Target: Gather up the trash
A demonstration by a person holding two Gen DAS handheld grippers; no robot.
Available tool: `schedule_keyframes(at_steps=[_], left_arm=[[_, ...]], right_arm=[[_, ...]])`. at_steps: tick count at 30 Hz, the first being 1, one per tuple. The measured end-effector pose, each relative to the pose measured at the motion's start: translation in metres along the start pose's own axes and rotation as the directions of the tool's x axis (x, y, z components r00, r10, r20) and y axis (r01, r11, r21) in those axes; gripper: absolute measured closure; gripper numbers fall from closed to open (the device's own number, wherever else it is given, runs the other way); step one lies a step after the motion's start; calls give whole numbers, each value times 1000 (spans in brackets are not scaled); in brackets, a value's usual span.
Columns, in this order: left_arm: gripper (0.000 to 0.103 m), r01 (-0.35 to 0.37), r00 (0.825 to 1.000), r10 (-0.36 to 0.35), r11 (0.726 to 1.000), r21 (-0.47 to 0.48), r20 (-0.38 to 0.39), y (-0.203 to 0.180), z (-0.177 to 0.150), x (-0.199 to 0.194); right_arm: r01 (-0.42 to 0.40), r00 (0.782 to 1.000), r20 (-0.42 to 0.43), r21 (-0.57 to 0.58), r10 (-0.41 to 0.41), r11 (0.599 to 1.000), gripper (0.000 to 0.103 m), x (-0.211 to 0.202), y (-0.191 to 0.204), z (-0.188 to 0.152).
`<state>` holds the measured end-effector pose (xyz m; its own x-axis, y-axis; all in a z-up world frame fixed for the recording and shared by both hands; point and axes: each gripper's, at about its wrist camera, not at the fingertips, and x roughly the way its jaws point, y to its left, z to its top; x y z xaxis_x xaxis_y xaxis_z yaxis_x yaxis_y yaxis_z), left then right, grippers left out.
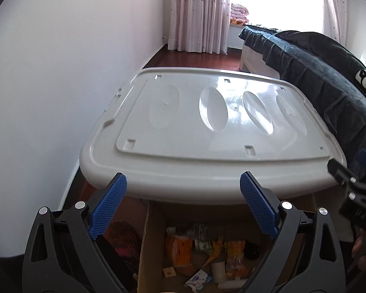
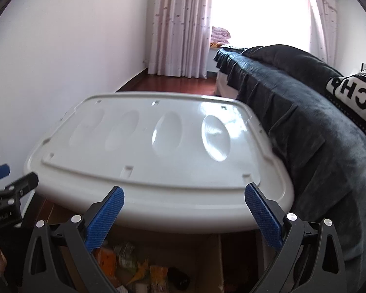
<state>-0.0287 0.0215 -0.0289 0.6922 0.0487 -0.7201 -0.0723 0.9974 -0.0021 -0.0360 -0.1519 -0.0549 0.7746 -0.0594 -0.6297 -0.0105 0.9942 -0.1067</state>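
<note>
Trash: crumpled orange snack wrappers (image 1: 234, 252), a white paper roll (image 1: 218, 271) and small scraps lie together at the bottom of an open brown cardboard box (image 1: 148, 249), below and in front of both tools.
Left tool (image 1: 183, 202): blue ribbed pads spread wide, released, nothing between them, hovering above the box.
Right tool (image 2: 184, 213): likewise spread and empty, over the same box; its black frame shows at the right edge of the left view.
Bench: a glossy white plastic lid with four oval dimples (image 1: 207, 131), bare on top, just beyond the box.
Bed: dark blue velvety cover (image 2: 305, 131) touching the lid's right side.
Dark lump in box (image 2: 180, 278): blurred, possibly another wrapper.
</note>
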Motion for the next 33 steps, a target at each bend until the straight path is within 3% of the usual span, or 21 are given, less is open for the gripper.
schedule_keyframes(at_steps=[14, 21, 33], left_arm=[[12, 33, 999, -34, 999, 37, 28, -32, 56, 37], [12, 23, 999, -24, 999, 45, 21, -31, 55, 49], [11, 30, 1000, -30, 999, 29, 3, -25, 52, 59]], right_arm=[[26, 1000, 7, 33, -26, 999, 5, 29, -8, 31], [83, 996, 20, 42, -84, 996, 5, 43, -24, 36], [88, 996, -8, 87, -88, 992, 5, 53, -35, 31]])
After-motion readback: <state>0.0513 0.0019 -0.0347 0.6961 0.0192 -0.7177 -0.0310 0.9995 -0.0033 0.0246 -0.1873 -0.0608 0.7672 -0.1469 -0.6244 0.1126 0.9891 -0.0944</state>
